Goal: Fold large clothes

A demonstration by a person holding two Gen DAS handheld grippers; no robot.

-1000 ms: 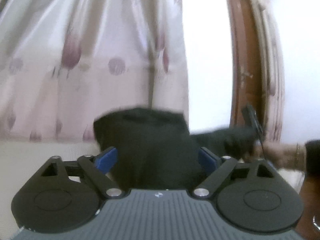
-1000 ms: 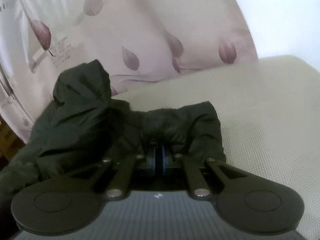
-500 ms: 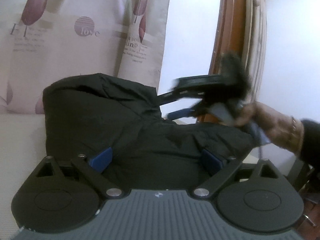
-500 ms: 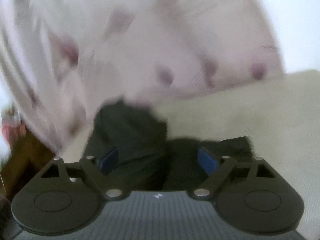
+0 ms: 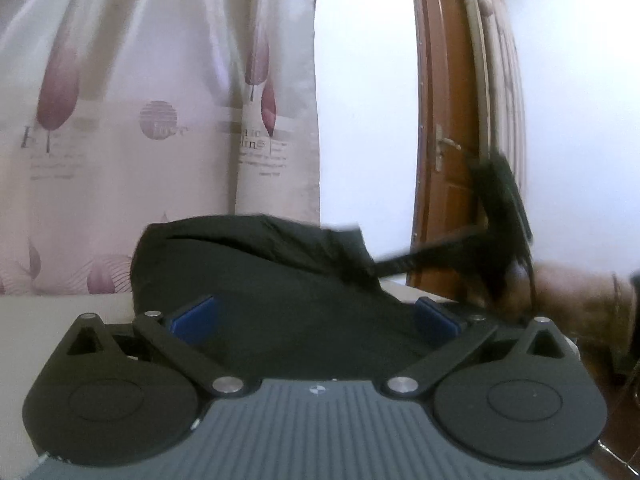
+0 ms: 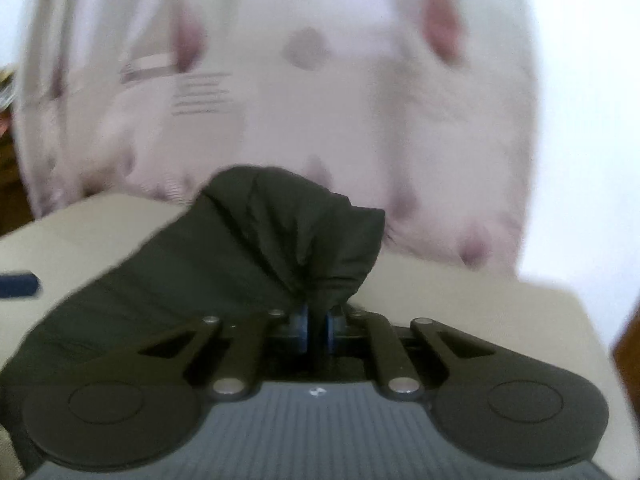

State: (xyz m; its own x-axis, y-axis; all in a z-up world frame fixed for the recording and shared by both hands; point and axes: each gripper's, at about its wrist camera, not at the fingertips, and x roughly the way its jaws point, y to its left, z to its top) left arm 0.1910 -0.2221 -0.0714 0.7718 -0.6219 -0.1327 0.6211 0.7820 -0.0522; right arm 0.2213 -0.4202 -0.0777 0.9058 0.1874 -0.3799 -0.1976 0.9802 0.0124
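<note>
A black garment [image 5: 280, 288] lies bunched on a beige padded surface [image 6: 460, 300]. My left gripper [image 5: 314, 318] is open, its blue pads [image 5: 194, 316] spread wide with the cloth lying between them. My right gripper [image 6: 316, 322] is shut on a fold of the black garment [image 6: 288, 236], which rises in a bunch above the blue pads [image 6: 303, 322]. In the left wrist view the right gripper [image 5: 496, 232] shows blurred at the right, held by a hand, its fingers reaching to the cloth's right edge.
A pale curtain [image 5: 140, 120] with purple leaf prints hangs behind the surface. A brown wooden door [image 5: 444, 140] stands at the right beside a white wall [image 5: 360, 100]. A dark blue object [image 6: 18, 284] lies at the left edge of the surface.
My right gripper was shut, opened half a second ago, and has shut again on a fold of the garment. My left gripper stays open over the cloth.
</note>
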